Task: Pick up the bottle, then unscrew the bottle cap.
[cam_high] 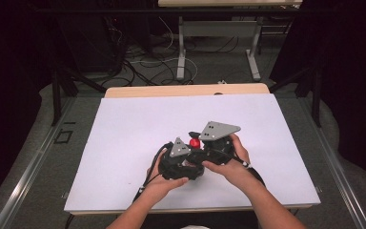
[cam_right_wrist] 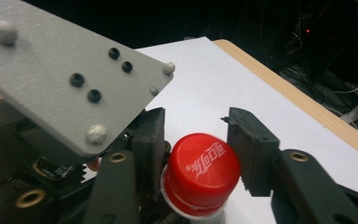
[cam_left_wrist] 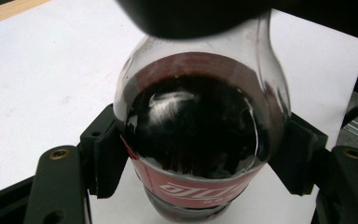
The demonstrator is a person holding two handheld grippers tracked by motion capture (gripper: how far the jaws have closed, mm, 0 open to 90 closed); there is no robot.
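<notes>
While my left hand-held gripper pinches the clear, rounded cola bottle at its red label, low centre of frame, my right hand-held gripper brackets the ribbed red cap: left pad touching, right pad just clear. White sheet covers the wooden bench, bottle mid-sheet; dark room, cables on floor behind.
</notes>
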